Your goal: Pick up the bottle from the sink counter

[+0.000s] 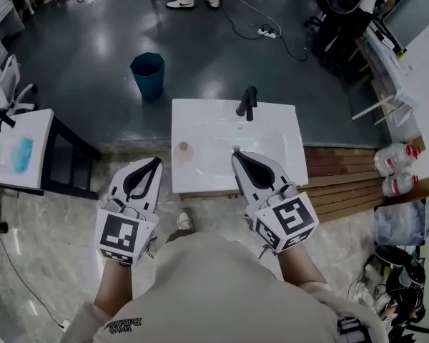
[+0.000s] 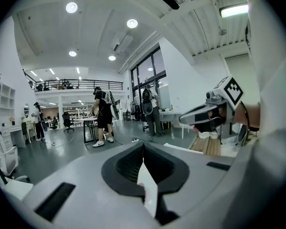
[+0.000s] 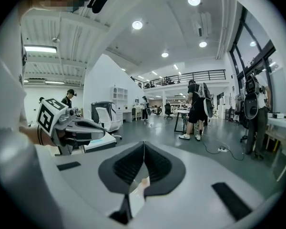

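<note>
A small pale pinkish bottle (image 1: 183, 151) stands upright on the left part of the white sink counter (image 1: 272, 159). My left gripper (image 1: 157, 161) hovers just left of the counter's front corner, a short way from the bottle, its jaws together and empty. My right gripper (image 1: 236, 153) is over the counter's front middle, also shut with nothing in it. In the left gripper view my left gripper (image 2: 143, 145) points level into the room, and the right gripper (image 2: 200, 118) shows at the right. In the right gripper view my right gripper (image 3: 144, 145) does the same. The bottle is in neither gripper view.
A black faucet (image 1: 247, 102) rises at the back of the basin. A teal bin (image 1: 148, 73) stands on the floor beyond the sink. A white side table (image 1: 18, 152) is at the left, wooden decking (image 1: 343, 181) and water jugs (image 1: 397, 159) at the right. People stand farther off (image 2: 102, 118).
</note>
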The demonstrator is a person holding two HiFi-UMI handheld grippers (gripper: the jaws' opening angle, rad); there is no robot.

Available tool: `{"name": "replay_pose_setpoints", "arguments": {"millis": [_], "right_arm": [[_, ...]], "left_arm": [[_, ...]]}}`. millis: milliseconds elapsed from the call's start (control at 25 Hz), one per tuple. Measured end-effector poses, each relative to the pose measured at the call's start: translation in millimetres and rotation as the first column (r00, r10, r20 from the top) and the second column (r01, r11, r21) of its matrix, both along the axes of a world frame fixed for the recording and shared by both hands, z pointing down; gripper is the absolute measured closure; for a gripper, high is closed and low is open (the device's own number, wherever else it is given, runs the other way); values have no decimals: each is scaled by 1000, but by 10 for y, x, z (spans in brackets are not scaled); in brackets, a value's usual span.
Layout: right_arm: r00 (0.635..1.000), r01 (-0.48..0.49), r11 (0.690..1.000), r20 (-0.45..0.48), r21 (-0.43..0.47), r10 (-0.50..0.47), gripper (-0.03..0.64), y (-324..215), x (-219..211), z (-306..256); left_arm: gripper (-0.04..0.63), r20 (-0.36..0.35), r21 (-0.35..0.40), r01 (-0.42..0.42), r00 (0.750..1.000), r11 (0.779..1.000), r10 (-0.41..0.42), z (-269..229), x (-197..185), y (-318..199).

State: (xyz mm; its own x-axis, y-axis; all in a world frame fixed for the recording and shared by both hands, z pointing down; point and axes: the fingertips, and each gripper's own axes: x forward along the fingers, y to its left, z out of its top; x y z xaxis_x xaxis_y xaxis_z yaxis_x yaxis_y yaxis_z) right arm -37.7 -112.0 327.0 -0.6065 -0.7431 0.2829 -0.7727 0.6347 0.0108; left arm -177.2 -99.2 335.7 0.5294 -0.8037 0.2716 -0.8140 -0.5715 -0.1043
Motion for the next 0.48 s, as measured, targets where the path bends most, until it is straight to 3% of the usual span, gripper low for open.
{"name": "replay_pose_setpoints", "arguments": {"millis": [240, 480], "right_arm": [[1000, -25, 1000, 10, 19, 25, 620, -484, -139, -34], [999, -29, 998, 20, 50, 28, 620, -778, -118, -139]], "left_arm": [[589, 10, -5, 6, 1000, 1000, -5, 71, -203, -439], [589, -5, 27, -33, 999, 999, 34, 23, -72, -742]]}}
